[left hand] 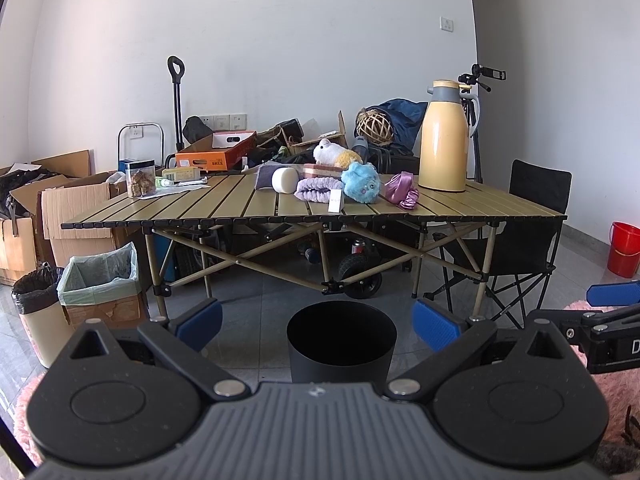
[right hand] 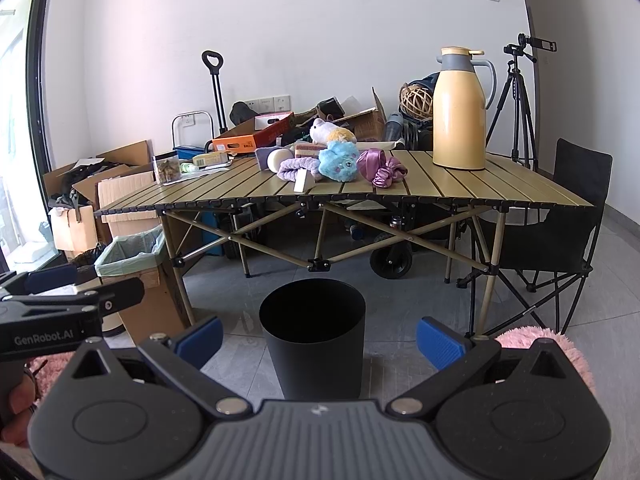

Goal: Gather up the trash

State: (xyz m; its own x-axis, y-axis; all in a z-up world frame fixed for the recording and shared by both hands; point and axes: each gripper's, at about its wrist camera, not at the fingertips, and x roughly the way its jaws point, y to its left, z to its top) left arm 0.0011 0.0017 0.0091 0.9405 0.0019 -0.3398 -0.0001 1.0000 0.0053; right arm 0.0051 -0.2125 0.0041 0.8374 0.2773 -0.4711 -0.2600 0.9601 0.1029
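Black bin [right hand: 313,344]: on the floor in front of the table's near edge, between the two grippers' lines of sight; interior dark, contents not discernible.
Trash candidates: small white packet [right hand: 303,181] at the table's [right hand: 500,194] near edge; papers [left hand: 180,189] toward the far left corner.
Left gripper [left hand: 318,322]: fingers spread, empty.
Right gripper [right hand: 319,338]: fingers spread, empty.
Progress: judged at the start; nothing collected yet.

black bin between spread fingers

the left gripper [left hand: 318,326] hangs wide apart over the floor, framing a black bin [left hand: 341,346]. behind stands a slatted folding table [left hand: 224,204] bearing a yellow thermos [left hand: 444,140] and blue plush toy [left hand: 361,182].
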